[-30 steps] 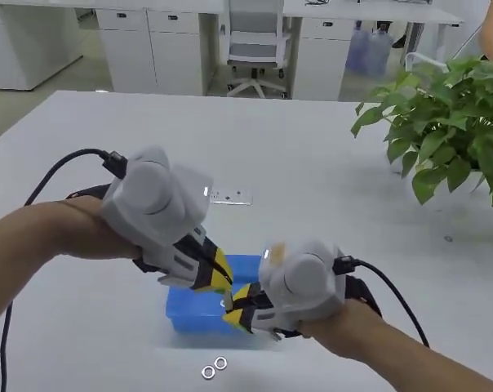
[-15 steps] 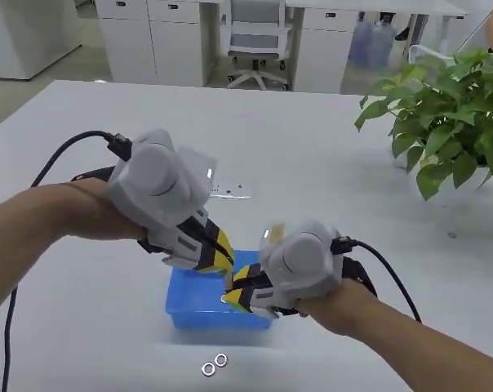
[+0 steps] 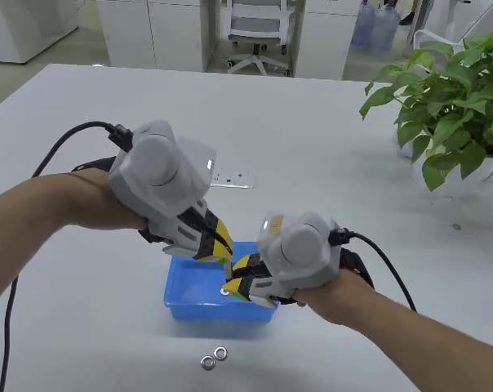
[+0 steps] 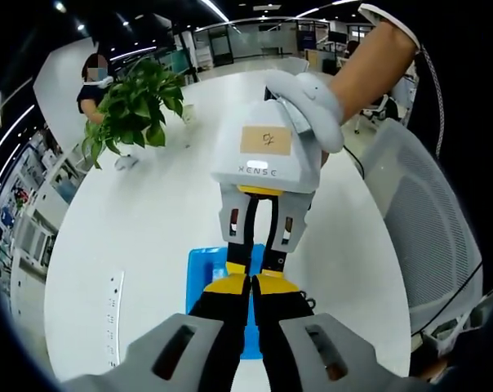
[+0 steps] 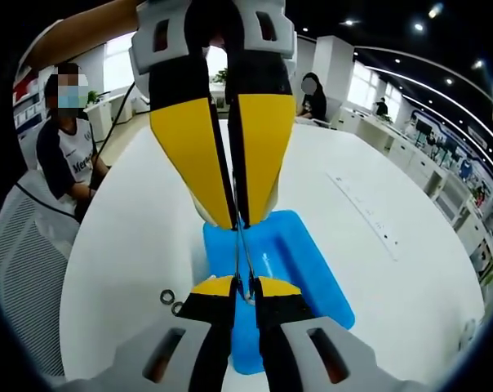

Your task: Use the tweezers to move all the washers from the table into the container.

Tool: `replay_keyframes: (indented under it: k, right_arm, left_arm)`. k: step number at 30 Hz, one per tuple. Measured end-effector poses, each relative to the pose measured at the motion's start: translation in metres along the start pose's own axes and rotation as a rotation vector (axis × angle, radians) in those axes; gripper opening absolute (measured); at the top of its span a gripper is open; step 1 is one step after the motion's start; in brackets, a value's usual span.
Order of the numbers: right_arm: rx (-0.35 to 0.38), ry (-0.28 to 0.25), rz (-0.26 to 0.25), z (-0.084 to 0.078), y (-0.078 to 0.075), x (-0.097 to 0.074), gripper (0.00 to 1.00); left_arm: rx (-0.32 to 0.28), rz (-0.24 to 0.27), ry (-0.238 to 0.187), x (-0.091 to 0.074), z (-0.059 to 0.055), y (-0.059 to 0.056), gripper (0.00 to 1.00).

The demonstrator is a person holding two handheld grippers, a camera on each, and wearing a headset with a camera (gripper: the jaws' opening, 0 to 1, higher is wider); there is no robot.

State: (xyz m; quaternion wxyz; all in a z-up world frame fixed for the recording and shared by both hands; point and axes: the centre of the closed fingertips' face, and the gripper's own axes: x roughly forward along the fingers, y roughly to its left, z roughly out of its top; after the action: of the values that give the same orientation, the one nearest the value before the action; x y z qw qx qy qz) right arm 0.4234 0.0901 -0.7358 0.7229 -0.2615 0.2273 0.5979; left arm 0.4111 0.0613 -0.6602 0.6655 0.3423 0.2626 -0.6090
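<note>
Right tongs point(image 3: 232, 288) farther over shallow blue container point(image 3: 189, 309), around thin tweezers point(image 5: 239, 245).

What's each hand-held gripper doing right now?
Left hand-held gripper: closed, holding the tweezers.
Right hand-held gripper: closed at the tweezers' tips.

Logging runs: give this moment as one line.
left gripper, right gripper: shut on tweezers | over container | two washers outside

Bright, even light; fisheye-warped edges.
</note>
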Motion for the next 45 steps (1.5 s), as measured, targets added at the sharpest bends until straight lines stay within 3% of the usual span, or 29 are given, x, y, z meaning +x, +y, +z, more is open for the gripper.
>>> replay_keyframes:
  k: [17,33,45]
  right_arm:
    - [0.015,0.027,0.021,-0.016,-0.012,0.020,0.11]
    - [0.019,0.044,0.046,-0.025,-0.017,0.030,0.11]
    - [0.015,0.043,0.048,-0.023,-0.016,0.029,0.12]
  left_arm:
    - [-0.025,-0.005,0.003,0.016,-0.020,0.013,0.06]
    - [-0.038,-0.019,0.004,0.026,-0.030,0.019,0.06]
    - [-0.032,-0.021,0.006,0.023,-0.029,0.017,0.06]
